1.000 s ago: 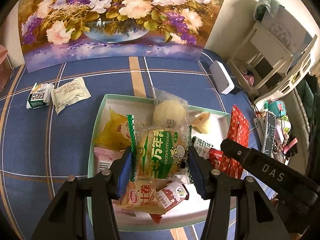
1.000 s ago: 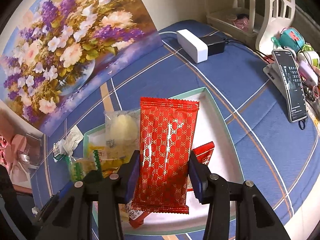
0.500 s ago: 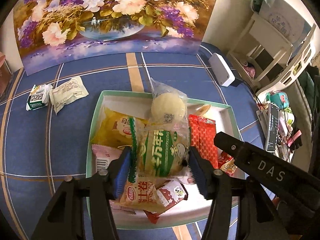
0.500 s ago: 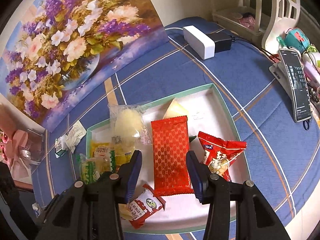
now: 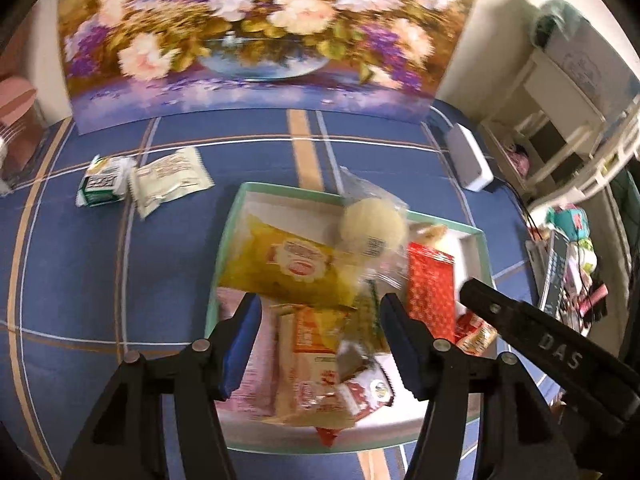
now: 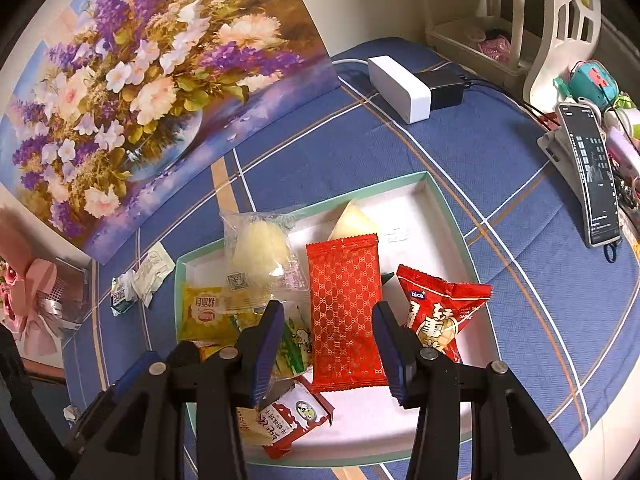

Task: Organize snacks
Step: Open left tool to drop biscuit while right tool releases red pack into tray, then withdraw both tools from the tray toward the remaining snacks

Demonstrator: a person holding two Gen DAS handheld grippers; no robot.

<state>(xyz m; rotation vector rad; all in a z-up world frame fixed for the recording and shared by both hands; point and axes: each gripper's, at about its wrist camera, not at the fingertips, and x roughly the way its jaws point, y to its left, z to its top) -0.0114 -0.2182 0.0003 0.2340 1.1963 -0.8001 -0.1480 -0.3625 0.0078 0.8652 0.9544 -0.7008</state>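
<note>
Two pale crinkled snack packets (image 5: pixel 168 182), side by side with their long axes running left to right, lie on the blue striped cloth (image 5: pixel 80 280) well left of the mint-rimmed white tray (image 5: pixel 224 248) of snacks. The left gripper (image 5: pixel 320 328), nearer them, hangs empty over the tray, jaws parted after just opening; the right gripper (image 6: pixel 328 336) is parted and holding nothing above a red patterned packet (image 6: pixel 344 312)

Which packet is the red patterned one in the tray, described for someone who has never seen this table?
On the blue checked cloth lies a shallow white tray with a green rim. The red patterned packet lies flat in its middle, beyond the right gripper. Unlike the crumpled red bag beside it, it carries only a small gold lattice.
</note>
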